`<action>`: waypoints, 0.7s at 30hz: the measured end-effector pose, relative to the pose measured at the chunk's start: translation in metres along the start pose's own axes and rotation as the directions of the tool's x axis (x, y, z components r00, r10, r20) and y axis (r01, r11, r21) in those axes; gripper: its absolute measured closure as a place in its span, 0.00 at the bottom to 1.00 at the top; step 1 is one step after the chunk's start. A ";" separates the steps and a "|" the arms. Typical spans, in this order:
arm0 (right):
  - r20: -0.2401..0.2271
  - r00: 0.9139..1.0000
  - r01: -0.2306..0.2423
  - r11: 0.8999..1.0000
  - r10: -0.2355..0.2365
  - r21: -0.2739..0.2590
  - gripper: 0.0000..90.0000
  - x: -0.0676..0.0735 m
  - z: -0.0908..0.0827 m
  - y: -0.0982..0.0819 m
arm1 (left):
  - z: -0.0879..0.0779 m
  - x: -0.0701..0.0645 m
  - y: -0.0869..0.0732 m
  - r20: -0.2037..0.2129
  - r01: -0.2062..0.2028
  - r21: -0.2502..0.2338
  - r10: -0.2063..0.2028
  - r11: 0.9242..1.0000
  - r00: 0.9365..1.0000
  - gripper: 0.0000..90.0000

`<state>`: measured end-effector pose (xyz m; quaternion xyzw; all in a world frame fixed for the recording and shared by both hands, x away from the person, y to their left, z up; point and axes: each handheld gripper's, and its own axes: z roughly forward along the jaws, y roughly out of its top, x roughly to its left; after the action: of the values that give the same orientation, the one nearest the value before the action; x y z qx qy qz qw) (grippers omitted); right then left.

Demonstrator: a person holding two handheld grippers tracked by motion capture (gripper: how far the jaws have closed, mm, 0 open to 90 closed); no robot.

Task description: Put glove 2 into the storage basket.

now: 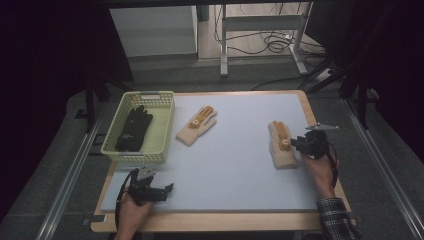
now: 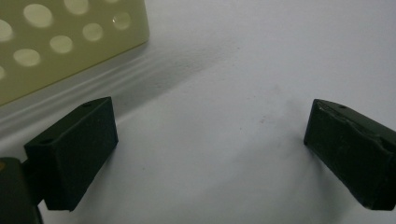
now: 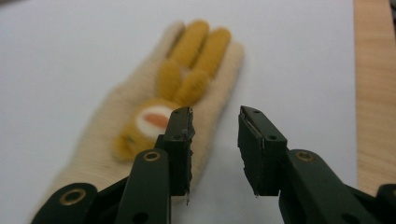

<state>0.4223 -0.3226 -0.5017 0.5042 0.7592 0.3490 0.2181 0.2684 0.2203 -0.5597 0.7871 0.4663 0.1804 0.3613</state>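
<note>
Your right gripper sits near the right edge of the table, its tips at the right-hand side of a cream mitten with orange fingers and an orange patch on its back. In the right gripper view the two black jaws stand a narrow gap apart with nothing between them; the left jaw overlaps the mitten's edge in the picture, but whether it touches the wool you cannot tell. No pad presses on the mitten, so count this claw as released, partly closed. The mitten lies flat on the pale blue mat, fingers pointing toward the far edge, well apart from everything else.

Your left gripper rests low near the front left corner of the table, jaws spread wide over bare mat and holding nothing.

A second cream mitten lies near the far edge, left of the middle, just beside a pale yellow basket at the far left corner. A black glove lies inside that basket. In the left gripper view, the basket's perforated wall shows close by.
</note>
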 end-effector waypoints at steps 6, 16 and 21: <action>-0.015 1.000 -0.022 1.000 0.022 0.018 0.81 0.000 0.017 -0.010 | 0.000 0.000 0.000 0.000 0.000 0.000 0.000 1.000 1.000 0.04; -0.030 0.999 -0.024 1.000 0.024 0.015 0.98 0.008 0.010 -0.005 | 0.000 0.000 0.000 0.000 0.000 0.000 0.000 1.000 1.000 0.03; -0.054 0.999 -0.008 1.000 0.008 -0.007 0.97 0.019 -0.009 0.008 | 0.000 0.000 0.000 0.000 0.000 0.000 0.000 1.000 1.000 0.03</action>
<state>0.4131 -0.3060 -0.4894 0.4970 0.7615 0.3659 0.1980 0.2684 0.2203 -0.5597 0.7872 0.4662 0.1804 0.3613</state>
